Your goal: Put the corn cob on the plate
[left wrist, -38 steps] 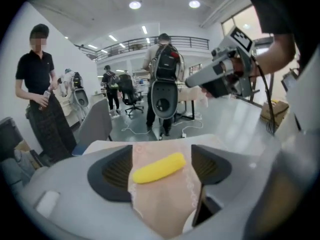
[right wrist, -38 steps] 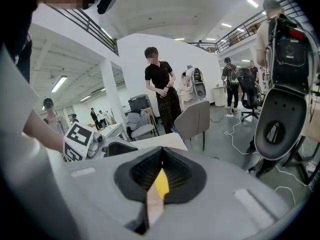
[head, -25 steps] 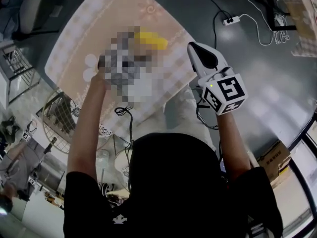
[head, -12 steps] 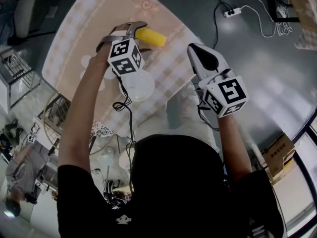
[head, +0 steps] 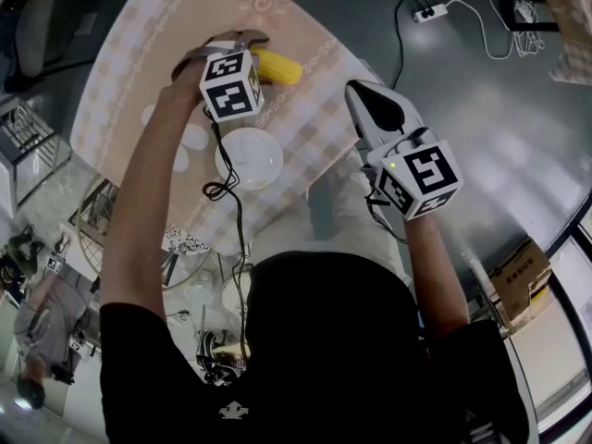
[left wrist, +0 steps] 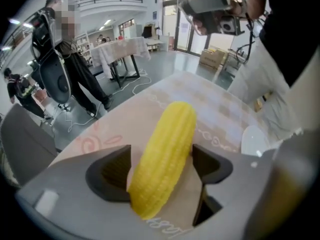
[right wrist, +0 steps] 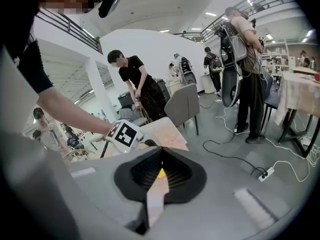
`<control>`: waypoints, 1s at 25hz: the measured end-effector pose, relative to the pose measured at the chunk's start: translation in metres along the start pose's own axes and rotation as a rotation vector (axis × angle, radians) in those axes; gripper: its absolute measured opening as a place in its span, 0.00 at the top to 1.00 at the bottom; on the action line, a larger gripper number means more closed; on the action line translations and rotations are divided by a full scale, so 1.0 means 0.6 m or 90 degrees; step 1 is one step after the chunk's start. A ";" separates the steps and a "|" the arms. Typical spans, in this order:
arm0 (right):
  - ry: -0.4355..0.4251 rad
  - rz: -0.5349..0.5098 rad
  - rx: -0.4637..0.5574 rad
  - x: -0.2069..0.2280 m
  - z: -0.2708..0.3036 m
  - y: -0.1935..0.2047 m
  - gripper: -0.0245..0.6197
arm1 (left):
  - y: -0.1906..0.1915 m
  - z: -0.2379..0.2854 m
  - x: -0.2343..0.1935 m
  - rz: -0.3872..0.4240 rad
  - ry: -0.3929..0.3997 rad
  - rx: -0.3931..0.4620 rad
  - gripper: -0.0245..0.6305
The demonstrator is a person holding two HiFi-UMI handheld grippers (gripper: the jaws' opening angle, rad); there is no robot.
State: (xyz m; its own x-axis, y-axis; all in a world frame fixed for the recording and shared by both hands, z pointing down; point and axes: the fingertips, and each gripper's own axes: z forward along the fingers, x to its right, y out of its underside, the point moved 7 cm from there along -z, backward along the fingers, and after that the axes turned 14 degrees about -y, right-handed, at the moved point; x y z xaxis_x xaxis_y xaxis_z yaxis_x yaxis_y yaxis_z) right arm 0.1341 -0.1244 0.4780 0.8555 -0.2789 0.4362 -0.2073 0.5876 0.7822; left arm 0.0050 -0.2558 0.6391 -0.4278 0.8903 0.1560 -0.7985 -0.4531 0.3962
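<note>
A yellow corn cob (head: 280, 67) lies on the round table's pink checked cloth (head: 129, 81). My left gripper (head: 231, 49) points steeply down over the cob's near end. In the left gripper view the cob (left wrist: 167, 149) runs between the two dark pads (left wrist: 107, 176), which stand on either side of it; the jaws are closing, and no pad visibly presses on it. A small white plate (head: 250, 158) sits on the cloth just on my side of the cob and shows at the right edge as plate (left wrist: 252, 139). My right gripper (head: 359, 95) hangs shut and empty off the table's right edge, aimed at the left one (right wrist: 160, 176).
A power strip (head: 430, 12) and its cables lie on the grey floor beyond the table. A grey chair (head: 37, 26) and wire racks (head: 32, 128) stand at the left, a cardboard box (head: 518, 294) at the right. People (right wrist: 137, 84) stand in the hall.
My left gripper has come down and rolled so that its jaws straddle the corn cob. The right gripper has sunk a little.
</note>
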 end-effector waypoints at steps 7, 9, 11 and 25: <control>-0.001 0.003 -0.006 0.008 -0.002 0.007 0.96 | 0.004 0.010 -0.006 0.000 0.045 -0.028 0.39; 0.000 0.004 -0.006 0.011 -0.003 0.009 0.96 | 0.004 0.010 -0.006 0.003 0.043 -0.029 0.41; -0.001 0.006 -0.006 0.013 -0.004 0.010 0.96 | 0.002 0.010 -0.005 0.008 0.042 -0.035 0.42; -0.003 0.006 -0.008 0.016 -0.009 0.015 0.96 | -0.009 -0.002 0.006 0.037 0.037 -0.063 0.54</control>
State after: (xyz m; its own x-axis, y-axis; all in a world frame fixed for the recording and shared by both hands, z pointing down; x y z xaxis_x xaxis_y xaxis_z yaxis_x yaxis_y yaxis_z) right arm 0.1430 -0.1174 0.4868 0.8513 -0.2771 0.4456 -0.2090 0.5999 0.7723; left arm 0.0075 -0.2501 0.6365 -0.4961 0.8596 0.1220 -0.8083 -0.5086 0.2966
